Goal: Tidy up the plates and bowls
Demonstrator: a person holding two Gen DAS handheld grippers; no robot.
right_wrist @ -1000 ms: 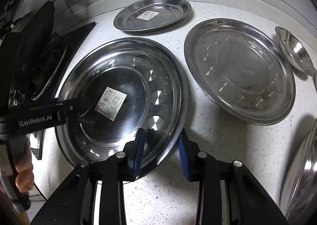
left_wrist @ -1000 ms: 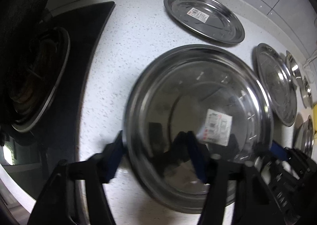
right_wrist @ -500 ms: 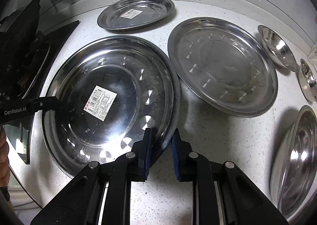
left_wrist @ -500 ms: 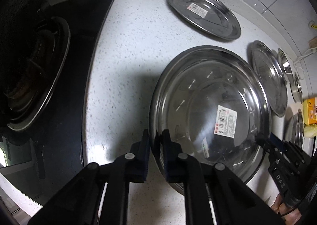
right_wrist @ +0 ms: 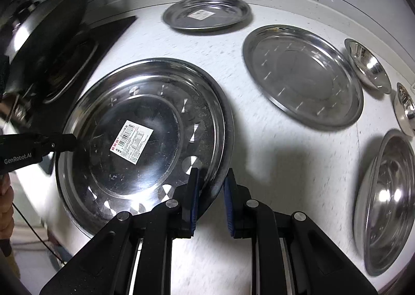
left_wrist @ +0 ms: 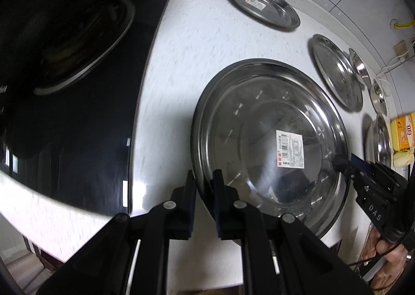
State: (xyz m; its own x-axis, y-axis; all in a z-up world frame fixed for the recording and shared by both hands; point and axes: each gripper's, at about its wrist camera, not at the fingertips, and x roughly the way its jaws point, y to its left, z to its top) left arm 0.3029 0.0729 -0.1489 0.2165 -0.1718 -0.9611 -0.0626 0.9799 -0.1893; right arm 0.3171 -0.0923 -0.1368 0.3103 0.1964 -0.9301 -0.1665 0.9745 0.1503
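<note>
I have the big labelled plate (right_wrist: 145, 139) pinched at two opposite edges. My left tongs (left_wrist: 205, 186) are clenched on its rim at the stove side, and my right tongs (right_wrist: 210, 183) are clenched on the rim at the other side, one blue pad inside the dish and one outside. In the left view the right tongs show as a dark block at the plate's far edge, with fingers of my right hand (left_wrist: 386, 250) cut off by the frame corner. In the right view the left tongs poke in from the left border, their tips partly lost against the dark stove.

The plate sits over the white speckled table (right_wrist: 259, 144) beside the black hob (left_wrist: 77, 139); I cannot tell whether it rests on the surface or is just clear of it, since its shadow hides the underside.

Further back lie a smaller labelled plate (right_wrist: 207, 13) near the wall and a plain large plate (right_wrist: 303, 76) to its right. Past that, a small bowl (right_wrist: 368, 66), another bowl (right_wrist: 404, 110) cropped by the lens edge, and a wide bowl (right_wrist: 386, 199) at the right, also partly cropped.

The pan (right_wrist: 44, 30) on the hob is mostly black and blurred. A yellow packet (left_wrist: 402, 134) at the far right of the left view is too distorted to read.
</note>
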